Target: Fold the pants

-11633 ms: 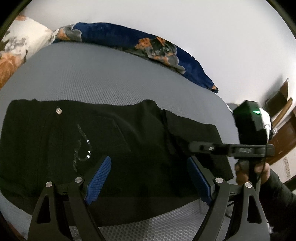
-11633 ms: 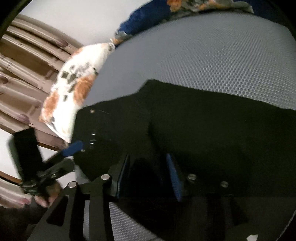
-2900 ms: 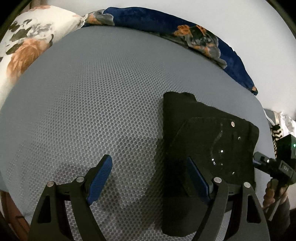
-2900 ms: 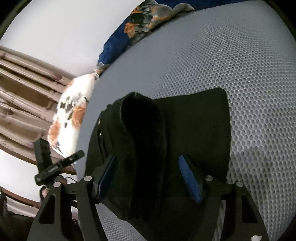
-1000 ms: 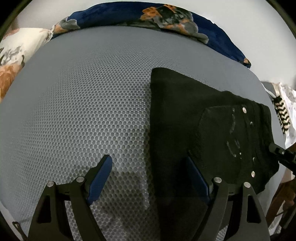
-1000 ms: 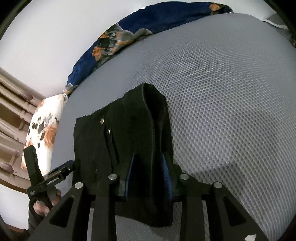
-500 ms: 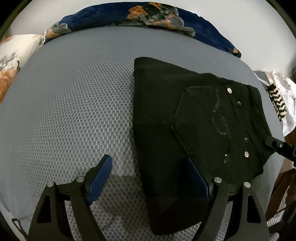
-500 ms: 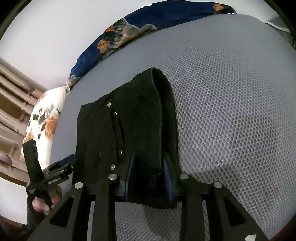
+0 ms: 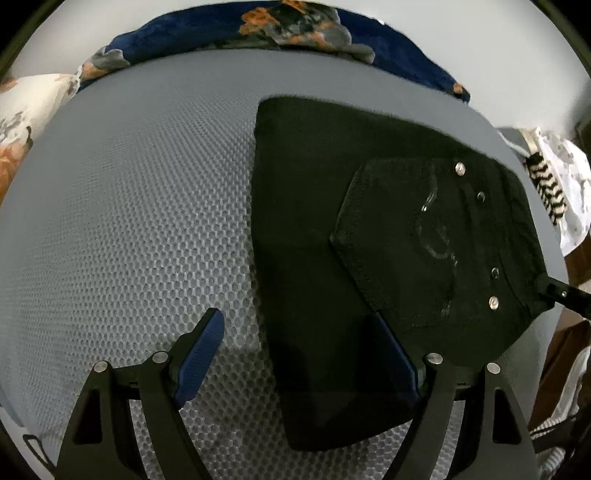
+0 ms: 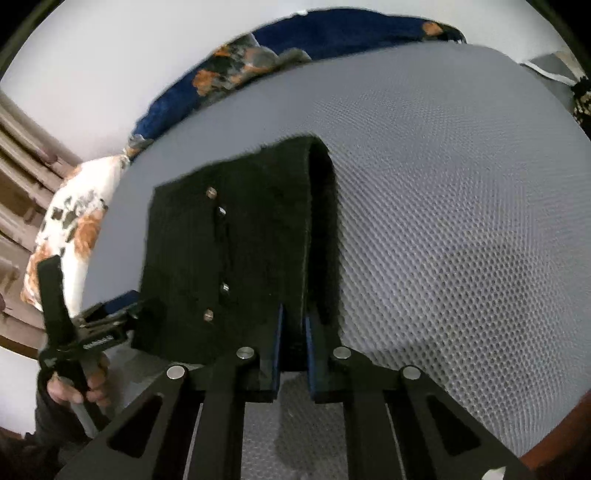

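Observation:
The black pants lie folded into a thick block on the grey mesh mattress, back pocket and metal rivets facing up. My left gripper is open, with the near end of the pants between its blue pads. It also shows in the right wrist view at the left edge of the pants. My right gripper is shut on the near right corner of the folded pants. Its tip shows in the left wrist view at the right edge of the pants.
A dark blue floral blanket lies along the far edge of the mattress by the white wall. A white floral pillow sits at the left. A wooden headboard is behind the pillow. Patterned cloth hangs off the right side.
The right gripper's jaws have closed tighter on the pants' corner and slid the block a little. The pants sit flatter and squarer than a second ago. The left gripper stays open.

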Motion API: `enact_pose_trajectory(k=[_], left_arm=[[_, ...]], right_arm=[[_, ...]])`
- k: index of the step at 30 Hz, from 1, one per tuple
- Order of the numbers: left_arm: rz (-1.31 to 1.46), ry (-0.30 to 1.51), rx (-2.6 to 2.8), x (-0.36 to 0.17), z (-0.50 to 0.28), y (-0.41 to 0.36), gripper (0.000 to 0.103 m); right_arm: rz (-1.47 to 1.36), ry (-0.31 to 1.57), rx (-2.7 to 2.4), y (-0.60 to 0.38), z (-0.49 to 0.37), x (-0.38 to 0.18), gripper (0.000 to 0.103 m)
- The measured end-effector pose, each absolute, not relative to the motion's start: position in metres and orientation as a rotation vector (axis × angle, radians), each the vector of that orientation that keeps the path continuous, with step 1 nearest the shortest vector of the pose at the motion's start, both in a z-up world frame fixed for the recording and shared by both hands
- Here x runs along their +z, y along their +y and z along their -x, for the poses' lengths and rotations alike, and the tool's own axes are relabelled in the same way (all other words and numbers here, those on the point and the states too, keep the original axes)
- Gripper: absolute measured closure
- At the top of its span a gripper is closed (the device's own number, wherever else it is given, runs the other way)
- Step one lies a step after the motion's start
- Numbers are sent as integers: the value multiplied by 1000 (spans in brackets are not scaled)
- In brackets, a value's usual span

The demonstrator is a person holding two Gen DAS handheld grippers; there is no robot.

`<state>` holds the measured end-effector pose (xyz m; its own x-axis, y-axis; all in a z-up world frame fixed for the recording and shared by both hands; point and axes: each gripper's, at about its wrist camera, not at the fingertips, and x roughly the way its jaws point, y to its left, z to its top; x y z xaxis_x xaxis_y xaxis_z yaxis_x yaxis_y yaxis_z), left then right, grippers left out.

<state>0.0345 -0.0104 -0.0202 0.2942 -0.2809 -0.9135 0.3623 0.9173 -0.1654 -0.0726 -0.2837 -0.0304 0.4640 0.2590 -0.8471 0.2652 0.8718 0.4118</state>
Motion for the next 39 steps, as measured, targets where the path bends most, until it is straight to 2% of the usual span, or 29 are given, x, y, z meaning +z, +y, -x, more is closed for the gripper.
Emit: enact_pose_trajectory(k=[15, 20, 22, 33, 39], left_arm=[[-106, 1179, -406, -22, -34, -20, 21], [-133, 1155, -402, -17, -33, -21, 21], [-133, 1150, -404, -16, -34, -22, 21], [-113, 1121, -394, -6, -42, -11, 21], [-90, 1125, -377, -4, -50, -2, 21]], right_arm=[[-566, 1109, 22, -290, 68, -35, 88], [-544, 1114, -4, -290, 66, -31, 80], [-532, 1115, -17, -291, 65, -30, 72], [-516, 1123, 1, -289, 47, -32, 55], [-535, 1121, 3, -295, 37, -37, 54]])
